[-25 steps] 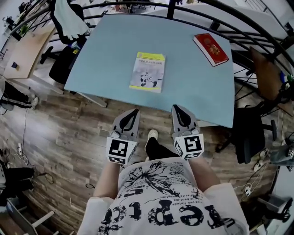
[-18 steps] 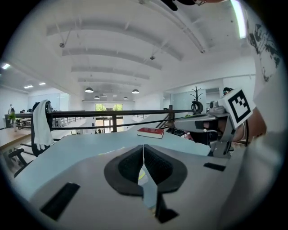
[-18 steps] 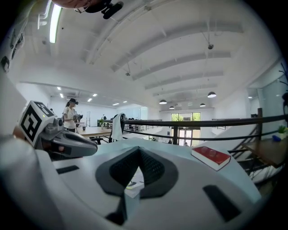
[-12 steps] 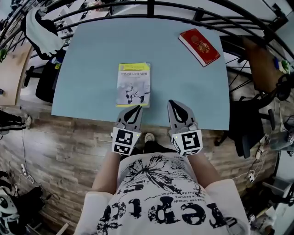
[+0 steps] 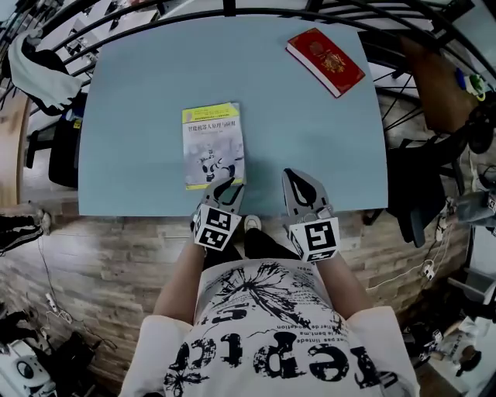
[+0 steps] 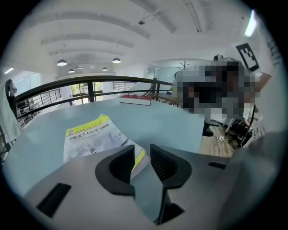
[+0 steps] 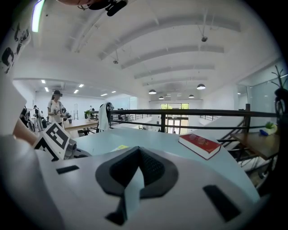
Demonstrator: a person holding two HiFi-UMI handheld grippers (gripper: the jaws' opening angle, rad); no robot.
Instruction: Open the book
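A thin book (image 5: 213, 145) with a yellow-and-white cover lies closed near the front edge of the pale blue table (image 5: 139, 93). My left gripper (image 5: 225, 188) is at the book's near right corner, its jaws a narrow gap apart. In the left gripper view that corner of the book (image 6: 90, 137) shows just past the left gripper (image 6: 141, 157), with nothing held. My right gripper (image 5: 294, 180) hovers over the table edge to the right of the book. Its jaws meet at the tip, and the right gripper (image 7: 138, 152) is empty.
A thick red book (image 5: 325, 60) lies closed at the table's far right corner. A black railing (image 5: 232, 9) curves behind the table. A dark chair (image 5: 418, 194) stands to the right and a white garment (image 5: 39, 74) hangs at the left. Wooden floor lies below the front edge.
The person has stepped up to the table. Both grippers moved forward from over the floor to the table's front edge, and the left one reached the book's near corner.
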